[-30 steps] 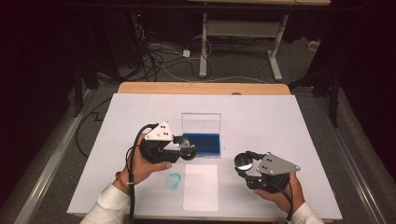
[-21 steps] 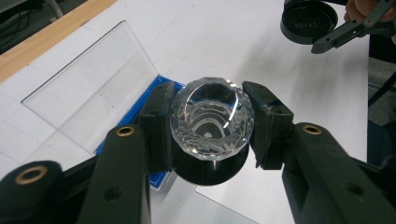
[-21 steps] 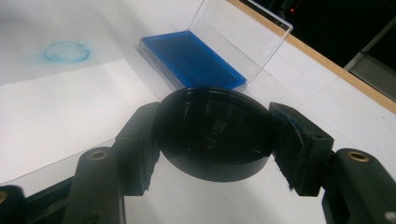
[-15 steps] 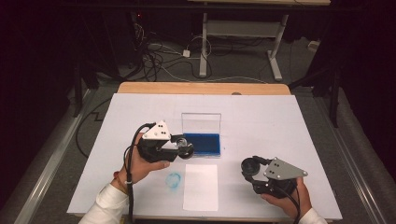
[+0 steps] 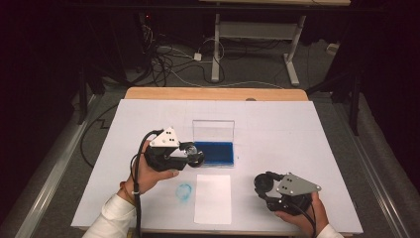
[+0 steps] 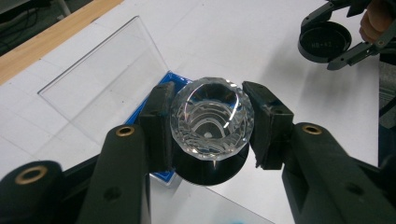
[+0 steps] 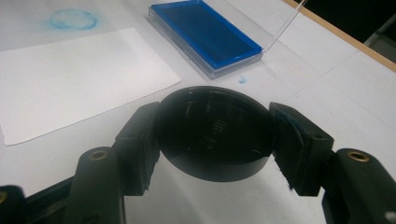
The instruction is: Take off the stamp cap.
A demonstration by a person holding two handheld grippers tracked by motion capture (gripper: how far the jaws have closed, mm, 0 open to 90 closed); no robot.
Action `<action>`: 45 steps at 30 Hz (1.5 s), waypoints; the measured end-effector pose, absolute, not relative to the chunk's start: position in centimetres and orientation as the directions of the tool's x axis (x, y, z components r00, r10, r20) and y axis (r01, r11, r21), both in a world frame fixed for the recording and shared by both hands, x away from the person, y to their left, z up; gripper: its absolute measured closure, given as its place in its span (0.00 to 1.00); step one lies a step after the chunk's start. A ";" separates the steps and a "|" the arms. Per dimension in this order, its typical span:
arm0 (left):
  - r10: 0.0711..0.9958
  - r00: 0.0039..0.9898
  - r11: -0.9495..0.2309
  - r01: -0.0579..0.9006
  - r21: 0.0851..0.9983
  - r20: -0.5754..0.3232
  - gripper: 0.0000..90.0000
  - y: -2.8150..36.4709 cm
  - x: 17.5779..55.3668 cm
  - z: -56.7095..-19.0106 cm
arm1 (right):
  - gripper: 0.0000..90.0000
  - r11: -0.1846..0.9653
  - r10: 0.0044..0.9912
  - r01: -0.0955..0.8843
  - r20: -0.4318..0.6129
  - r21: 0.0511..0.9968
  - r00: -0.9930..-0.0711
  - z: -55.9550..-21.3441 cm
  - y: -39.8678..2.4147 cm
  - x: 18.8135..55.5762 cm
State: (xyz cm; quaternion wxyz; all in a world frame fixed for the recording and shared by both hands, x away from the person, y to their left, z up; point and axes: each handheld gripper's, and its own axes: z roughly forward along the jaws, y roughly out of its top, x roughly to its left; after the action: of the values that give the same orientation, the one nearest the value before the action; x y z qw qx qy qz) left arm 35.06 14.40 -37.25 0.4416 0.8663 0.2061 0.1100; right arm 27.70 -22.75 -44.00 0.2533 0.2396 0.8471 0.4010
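The left gripper (image 6: 208, 123) has its jaws clamped on a faceted crystal stamp (image 6: 211, 116) above the blue ink pad (image 5: 214, 153), while the right gripper (image 7: 215, 135) grips a round black cap (image 7: 215, 130) over the worktop (image 5: 297, 134), near the white paper sheet (image 5: 213, 198).

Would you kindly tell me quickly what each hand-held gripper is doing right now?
Left hand-held gripper: closed on the faceted crystal stamp.
Right hand-held gripper: closed on the round black cap.
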 end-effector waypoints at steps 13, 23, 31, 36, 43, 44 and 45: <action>0.464 0.886 -0.516 0.262 0.815 0.009 0.61 14.3 35.3 -37.3 | 0.42 0.564 0.602 0.195 -0.238 0.803 -0.762 -43.9 -22.7 27.8; 0.471 0.882 -0.527 0.250 0.813 0.034 0.61 13.9 35.5 -36.8 | 0.42 0.560 0.606 0.197 -0.235 0.805 -0.760 -43.9 -22.8 27.9; 0.465 0.884 -0.542 0.242 0.805 0.047 0.61 13.2 35.9 -36.6 | 0.42 0.557 0.609 0.200 -0.233 0.806 -0.759 -43.8 -22.9 28.1; 0.467 0.883 -0.547 0.244 0.801 0.050 0.61 12.7 36.3 -36.3 | 0.42 0.556 0.605 0.198 -0.230 0.807 -0.763 -43.8 -22.8 28.3; 0.469 0.882 -0.564 0.249 0.787 0.057 0.61 12.0 37.2 -35.4 | 0.42 0.555 0.605 0.199 -0.228 0.808 -0.763 -43.8 -22.9 28.4; 0.465 0.884 -0.568 0.251 0.784 0.054 0.61 11.9 37.3 -35.3 | 0.42 0.555 0.605 0.198 -0.228 0.808 -0.763 -43.8 -22.9 28.4; 0.461 0.886 -0.574 0.251 0.779 0.055 0.61 11.7 37.5 -35.2 | 0.42 0.556 0.605 0.197 -0.230 0.808 -0.763 -43.7 -22.9 28.3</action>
State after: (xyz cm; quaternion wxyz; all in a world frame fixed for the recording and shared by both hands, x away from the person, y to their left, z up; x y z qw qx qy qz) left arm 37.45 11.72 -35.21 0.4143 0.8781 0.2028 0.1268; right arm 28.35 -22.88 -43.74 0.2500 0.2371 0.8458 0.4074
